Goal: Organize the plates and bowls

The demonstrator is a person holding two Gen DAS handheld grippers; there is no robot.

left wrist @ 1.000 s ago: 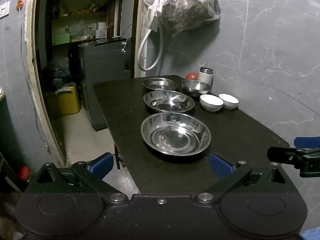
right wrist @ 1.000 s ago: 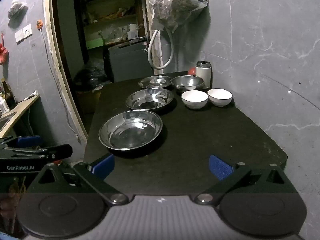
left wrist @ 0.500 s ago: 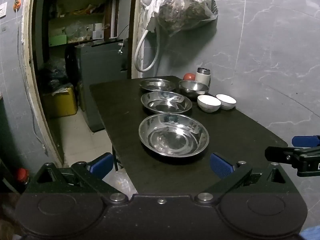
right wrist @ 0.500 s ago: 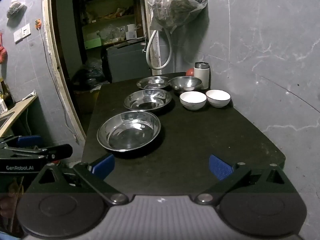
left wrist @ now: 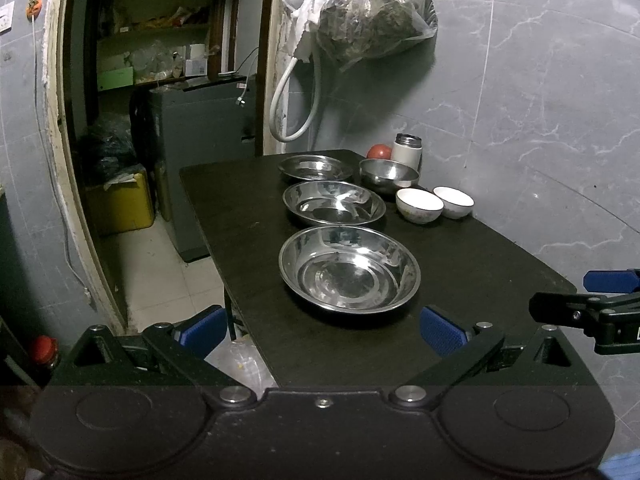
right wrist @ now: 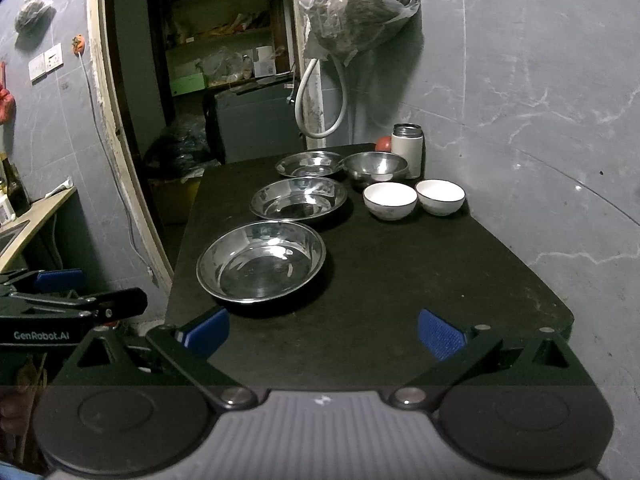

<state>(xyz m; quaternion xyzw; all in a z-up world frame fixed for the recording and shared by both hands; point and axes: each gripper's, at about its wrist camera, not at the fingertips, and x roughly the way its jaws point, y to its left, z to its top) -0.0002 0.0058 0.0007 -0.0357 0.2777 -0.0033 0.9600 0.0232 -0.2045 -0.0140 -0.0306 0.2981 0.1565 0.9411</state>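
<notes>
Steel dishes sit in a row down the dark rectangular surface (left wrist: 460,264): nearest, a wide shallow stainless-steel basin (left wrist: 349,269) (right wrist: 261,261); behind it, apart from it, a second stainless-steel basin of similar size (left wrist: 334,202) (right wrist: 299,198); at the far end a flatter stainless-steel plate (left wrist: 314,167) (right wrist: 308,163). Just right of that plate stands a deeper stainless-steel bowl (left wrist: 388,175) (right wrist: 375,165); whether the two rims touch cannot be told. Two small white ceramic bowls (left wrist: 419,205) (right wrist: 390,200) stand side by side toward the wall, the other one (left wrist: 453,201) (right wrist: 440,197) closest to it; their rims are very close or touching. All dishes are upright and single, none stacked.

Behind the deep bowl: a white cylindrical flask with a metal lid (left wrist: 407,152) (right wrist: 407,145), and a red round object (left wrist: 379,151) partly hidden beside it. A clear plastic bag with dark contents (left wrist: 372,12) hangs on the grey marbled wall above, with a loop of white hose (left wrist: 292,100) below it.

Left hand-held gripper (left wrist: 322,330): blue-padded fingers spread wide, nothing between them, short of the near surface edge, the nearest basin ahead. Right hand-held gripper (right wrist: 322,330): fingers likewise spread, holding nothing, over the near edge. Each appears at the edge of the other's view.
</notes>
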